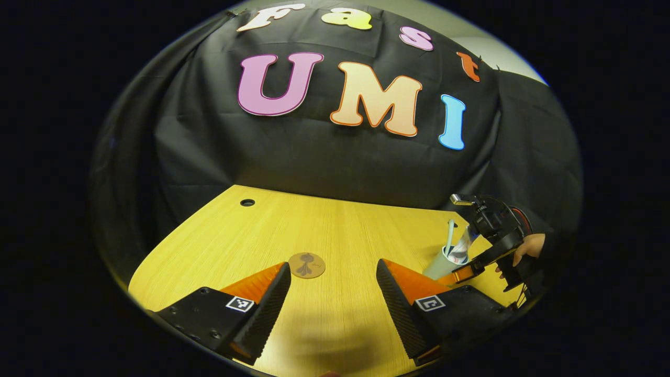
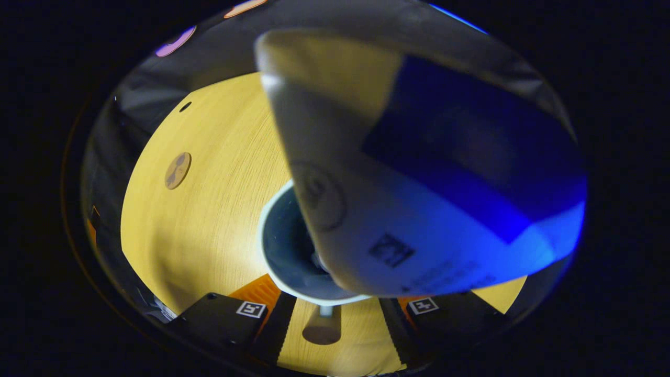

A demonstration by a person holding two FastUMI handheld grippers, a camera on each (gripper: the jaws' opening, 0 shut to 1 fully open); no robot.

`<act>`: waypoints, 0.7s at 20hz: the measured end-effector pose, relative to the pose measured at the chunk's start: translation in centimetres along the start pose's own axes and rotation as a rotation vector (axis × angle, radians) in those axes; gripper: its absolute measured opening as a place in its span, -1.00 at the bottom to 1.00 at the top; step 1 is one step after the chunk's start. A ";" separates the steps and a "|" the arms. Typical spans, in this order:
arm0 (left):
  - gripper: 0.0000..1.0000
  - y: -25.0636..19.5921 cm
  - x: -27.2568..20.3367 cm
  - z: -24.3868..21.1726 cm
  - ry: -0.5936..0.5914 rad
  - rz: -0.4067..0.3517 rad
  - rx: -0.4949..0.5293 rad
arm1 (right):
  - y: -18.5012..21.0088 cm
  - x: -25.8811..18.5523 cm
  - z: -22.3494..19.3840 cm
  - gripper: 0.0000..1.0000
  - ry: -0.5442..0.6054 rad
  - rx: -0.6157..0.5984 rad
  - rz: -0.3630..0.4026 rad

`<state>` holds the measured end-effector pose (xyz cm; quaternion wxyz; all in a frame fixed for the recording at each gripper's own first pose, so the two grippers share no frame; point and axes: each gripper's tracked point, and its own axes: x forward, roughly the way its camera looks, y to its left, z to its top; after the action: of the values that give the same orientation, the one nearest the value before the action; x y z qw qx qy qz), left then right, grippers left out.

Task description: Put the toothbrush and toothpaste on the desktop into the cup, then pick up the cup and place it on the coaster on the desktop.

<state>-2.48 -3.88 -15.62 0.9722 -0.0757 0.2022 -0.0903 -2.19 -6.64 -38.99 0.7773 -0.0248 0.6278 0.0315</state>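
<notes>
A pale cup (image 1: 435, 267) stands on the wooden desk at the right, holding a light toothbrush (image 1: 449, 231) and a white-and-blue toothpaste tube (image 1: 461, 247). My right gripper (image 1: 454, 274), held by a hand (image 1: 529, 245), is right beside the cup. In the right gripper view the toothpaste tube (image 2: 419, 199) looms close, its lower end inside the cup (image 2: 271, 230). The right gripper (image 2: 335, 309) is open, its fingers spread just below the rim. My left gripper (image 1: 333, 268) hangs open over the desk. The round brown coaster (image 1: 306, 265) lies just beyond its fingertips, and the same coaster (image 2: 178, 170) is far left of the cup.
The desk (image 1: 340, 225) has a small round cable hole (image 1: 247, 202) at its far left corner. Black cloth closes off the back and both sides. Bare desk surface lies between the coaster and the cup.
</notes>
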 end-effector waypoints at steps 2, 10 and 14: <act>0.90 0.0 0.2 0.1 -0.001 -0.005 0.007 | 0.1 -0.1 -0.2 0.56 0.008 -0.010 -0.001; 0.90 -0.7 -0.4 -0.1 -0.008 -0.023 0.012 | -0.7 -0.6 -0.7 -0.41 0.002 -0.051 -0.024; 0.90 -0.5 -0.7 -0.3 -0.006 -0.020 0.008 | -0.3 -0.9 -0.4 -0.38 -0.034 -0.069 -0.027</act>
<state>-3.32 -4.27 -15.50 0.9722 -0.0738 0.1980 -0.1004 -2.75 -7.03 -38.18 0.7869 -0.0595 0.6127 0.0428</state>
